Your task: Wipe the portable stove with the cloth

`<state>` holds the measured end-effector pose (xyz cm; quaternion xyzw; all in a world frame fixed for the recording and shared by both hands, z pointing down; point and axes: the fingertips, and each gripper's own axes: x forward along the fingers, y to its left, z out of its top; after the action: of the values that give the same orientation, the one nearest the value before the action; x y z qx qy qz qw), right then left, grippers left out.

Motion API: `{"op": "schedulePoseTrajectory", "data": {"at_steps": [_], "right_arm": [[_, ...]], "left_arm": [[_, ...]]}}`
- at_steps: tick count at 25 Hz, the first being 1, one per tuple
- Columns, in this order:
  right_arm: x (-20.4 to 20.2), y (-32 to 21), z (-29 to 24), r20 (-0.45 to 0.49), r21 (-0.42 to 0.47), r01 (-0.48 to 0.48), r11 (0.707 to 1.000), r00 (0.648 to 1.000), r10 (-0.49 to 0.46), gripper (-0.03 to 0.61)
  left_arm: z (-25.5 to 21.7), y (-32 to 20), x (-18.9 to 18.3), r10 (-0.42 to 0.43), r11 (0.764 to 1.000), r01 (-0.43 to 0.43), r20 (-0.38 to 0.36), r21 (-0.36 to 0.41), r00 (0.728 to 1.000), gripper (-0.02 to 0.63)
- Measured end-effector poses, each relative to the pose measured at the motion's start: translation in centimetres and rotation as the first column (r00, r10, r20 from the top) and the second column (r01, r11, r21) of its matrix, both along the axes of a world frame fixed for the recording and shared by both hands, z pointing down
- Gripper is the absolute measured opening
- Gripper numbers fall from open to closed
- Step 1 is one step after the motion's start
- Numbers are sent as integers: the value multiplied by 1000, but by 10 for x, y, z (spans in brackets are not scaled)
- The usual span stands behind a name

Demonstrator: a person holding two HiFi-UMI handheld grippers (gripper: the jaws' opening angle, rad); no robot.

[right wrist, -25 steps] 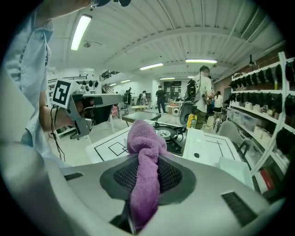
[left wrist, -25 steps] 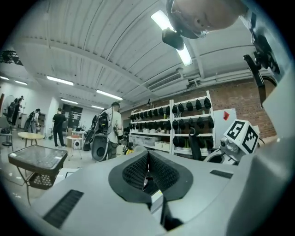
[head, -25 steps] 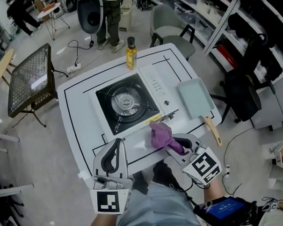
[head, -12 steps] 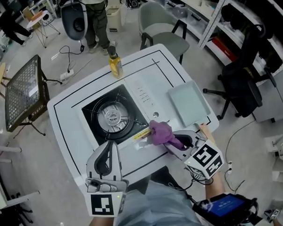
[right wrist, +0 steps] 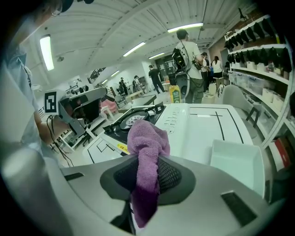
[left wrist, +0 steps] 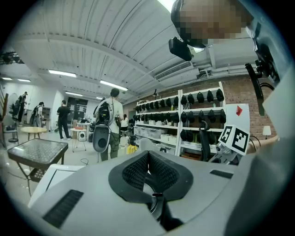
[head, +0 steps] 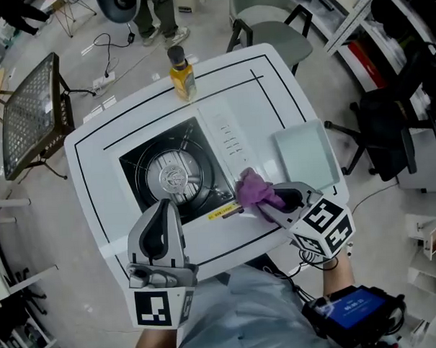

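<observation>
Our left tool [head: 165,208] [left wrist: 148,167] sits at the near left corner of the stove [head: 203,152], over its front edge. It is held about level with its tips aimed across the stove. Its jaws are drawn together with nothing between them. Its marker cube faces up, nearest to us.

The stove lies in the middle of the white surface [head: 94,153]. It has a black top with a round burner [head: 173,177], and a white control strip runs along its right side. One bottle [head: 181,74] of yellow liquid stands just beyond the stove's far edge.

Our right tool [head: 271,202] [right wrist: 147,173] comes in from the stove's near right, tilted steeply down toward that corner. The wrist trails back toward our body. Its jaws are clamped on the purple cloth [head: 253,190] [right wrist: 146,143]. A strip of the cloth runs down between the pads, and the rest bunches out past the tips. That bunch sits at the near end of the stove's control strip. We cannot tell whether it presses on the metal or hangs just above it.

One pale rectangular tray [head: 304,155] lies flat just right of the stove.

We count two tools, one stove, one cloth, one bottle and one tray.
</observation>
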<state>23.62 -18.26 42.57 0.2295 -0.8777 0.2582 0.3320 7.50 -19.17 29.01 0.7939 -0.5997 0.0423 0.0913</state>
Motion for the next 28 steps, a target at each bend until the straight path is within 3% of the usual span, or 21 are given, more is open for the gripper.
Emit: {"op": "schedulePoseTrajectory", "data": {"at_steps": [2,8,28], "right_arm": [[-2,-11,2,1,-6,3,1000,1000,-3,109],[-9,-44,2,-8,4,26,1000,1000,-26,109],[-46,-124,4,-39,60,88,994,996,-86,110]], "left_arm": [[8,-5,-5,-23,999,23,-1,-29,1000,18],[-1,-27,-6,-64,998,64,-27,14,998,18],[1,-38,-35,-225,974,226,33,-19,974,18]]}}
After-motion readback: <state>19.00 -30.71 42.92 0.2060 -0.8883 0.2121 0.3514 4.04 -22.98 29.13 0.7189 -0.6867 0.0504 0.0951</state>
